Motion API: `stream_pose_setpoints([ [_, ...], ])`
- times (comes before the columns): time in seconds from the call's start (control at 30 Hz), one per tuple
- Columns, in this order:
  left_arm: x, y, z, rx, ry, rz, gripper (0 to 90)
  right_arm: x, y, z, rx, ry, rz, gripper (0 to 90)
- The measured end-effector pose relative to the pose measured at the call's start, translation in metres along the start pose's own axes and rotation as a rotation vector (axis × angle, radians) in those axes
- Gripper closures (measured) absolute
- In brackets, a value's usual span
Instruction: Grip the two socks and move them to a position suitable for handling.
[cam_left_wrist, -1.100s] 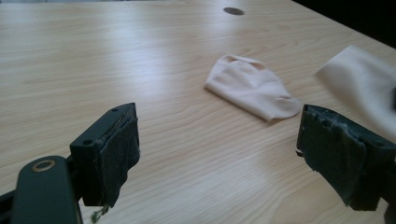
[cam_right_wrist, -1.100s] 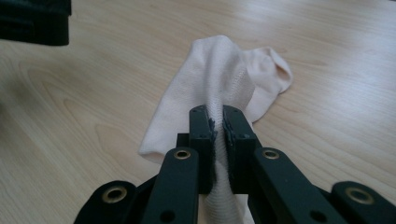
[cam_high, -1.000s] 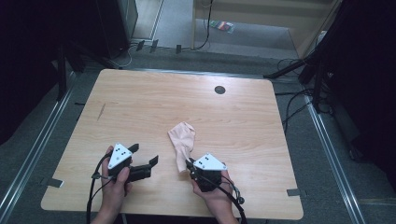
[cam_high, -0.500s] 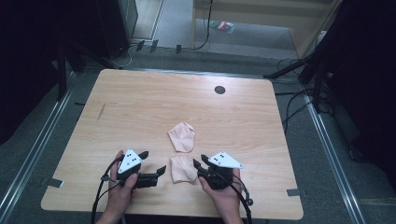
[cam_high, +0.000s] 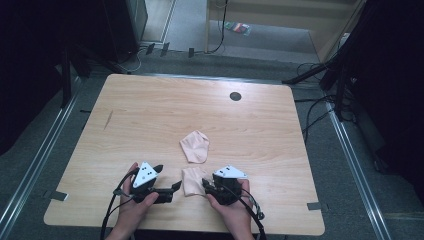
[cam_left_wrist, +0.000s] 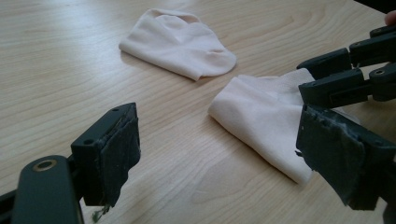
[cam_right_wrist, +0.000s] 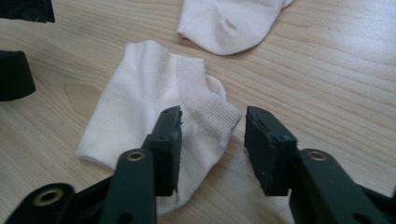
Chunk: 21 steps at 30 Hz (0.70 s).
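Two socks: near sock (cam_high: 193, 180) between both grippers, far sock (cam_high: 195, 146) beyond; left gripper (cam_high: 176, 186) apart, right gripper (cam_high: 206, 185) just opening, unclamped.

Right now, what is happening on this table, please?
A person works with two pale socks on a wooden table. The near sock lies flat between both claws. The right claw has just been opening, its jaws astride the sock's cuff without pressing it. The left claw stands open beside it. The far sock lies apart, untouched.

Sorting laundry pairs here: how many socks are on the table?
2. The near sock lies between the two tongs at the front edge; the far sock lies just beyond it, toward the table's middle.
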<state>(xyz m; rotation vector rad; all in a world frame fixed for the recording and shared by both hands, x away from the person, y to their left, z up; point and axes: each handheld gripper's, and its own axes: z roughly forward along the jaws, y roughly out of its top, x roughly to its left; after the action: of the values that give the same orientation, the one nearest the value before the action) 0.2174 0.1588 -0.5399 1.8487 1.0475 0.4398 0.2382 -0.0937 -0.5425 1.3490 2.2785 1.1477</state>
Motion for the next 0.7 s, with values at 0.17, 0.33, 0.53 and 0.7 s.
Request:
stream_pose_setpoints([
  [0.17,0.000,0.000,0.001,0.007,-0.007,-0.007,14.3,0.004,-0.001,-0.001,-0.015,-0.005,-0.033,70.0],
  [0.33,-0.001,0.000,0.001,0.010,-0.015,-0.013,14.3,0.006,0.000,-0.003,-0.035,-0.002,-0.055,86.0],
  [0.53,-0.005,-0.001,0.004,0.040,-0.046,-0.019,14.5,0.014,0.017,-0.019,-0.104,0.055,-0.067,87.7],
  [0.7,-0.013,-0.003,0.007,0.059,-0.065,-0.004,14.4,0.025,0.034,-0.028,-0.137,0.094,-0.099,87.7],
])
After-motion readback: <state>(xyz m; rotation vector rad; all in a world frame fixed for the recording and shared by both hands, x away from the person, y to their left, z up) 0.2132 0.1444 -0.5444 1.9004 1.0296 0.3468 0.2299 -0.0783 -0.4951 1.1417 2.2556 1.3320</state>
